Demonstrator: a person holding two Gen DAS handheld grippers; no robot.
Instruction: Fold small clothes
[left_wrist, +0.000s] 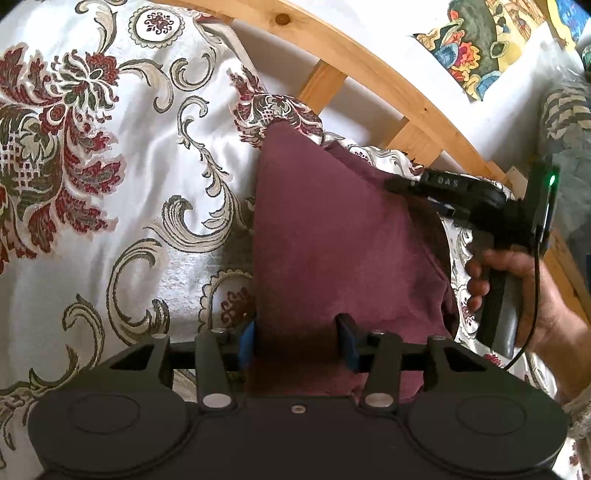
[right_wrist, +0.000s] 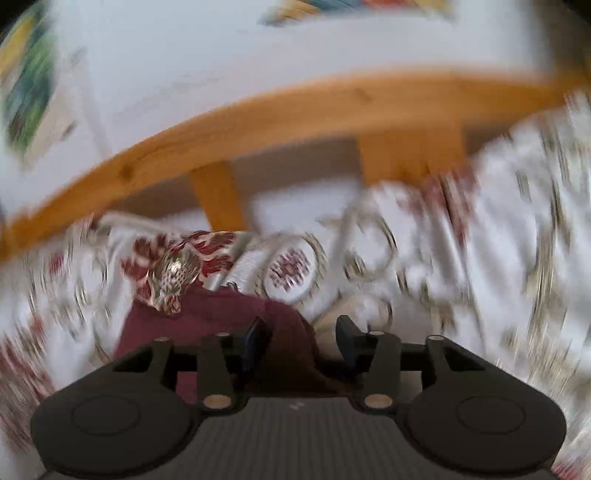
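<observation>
Left wrist: maroon garment between parted tongs.

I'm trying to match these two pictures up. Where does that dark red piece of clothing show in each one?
Left wrist view: the dark red garment fills the middle, running down between the left tongs at the bottom edge.
Right wrist view: the dark red garment lies low and left of centre, partly behind the right tongs; the picture is blurred.
Shared landmark: the wooden rail behind the patterned cover.
</observation>
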